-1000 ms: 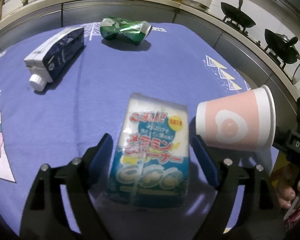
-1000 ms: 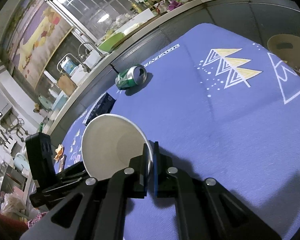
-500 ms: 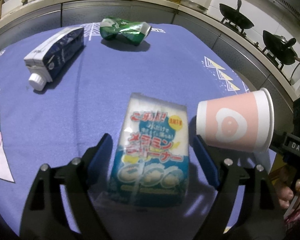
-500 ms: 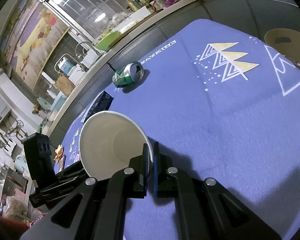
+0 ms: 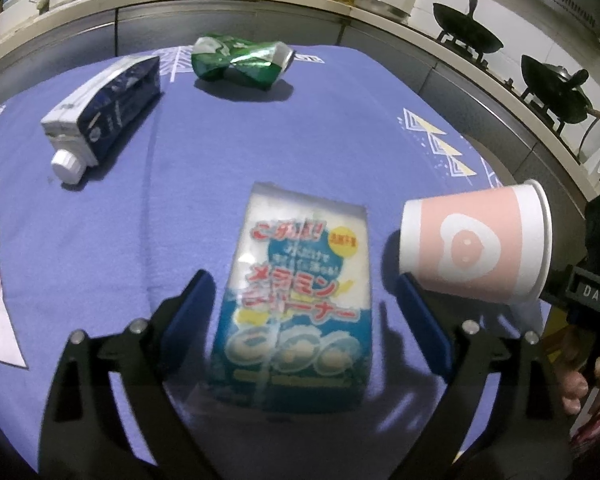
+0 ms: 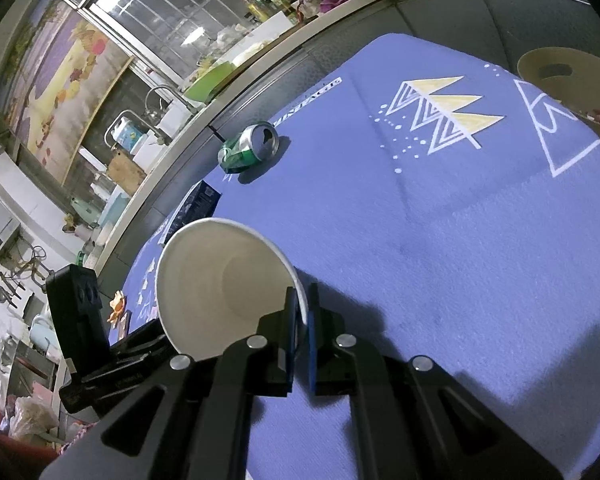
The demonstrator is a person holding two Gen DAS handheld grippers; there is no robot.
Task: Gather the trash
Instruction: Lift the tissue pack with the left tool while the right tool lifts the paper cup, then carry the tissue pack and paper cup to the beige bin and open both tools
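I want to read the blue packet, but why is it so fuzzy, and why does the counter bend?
Left wrist view: the blue packet lies very near the lens, so it blurs; the green can looks sharper. Both views: the fisheye lens curves the counter and darkens the corners.

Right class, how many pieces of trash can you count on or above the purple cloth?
4. A sponge packet between the open left gripper's fingers, a paper cup pinched in the right gripper, a crushed green can and a blue carton further back.
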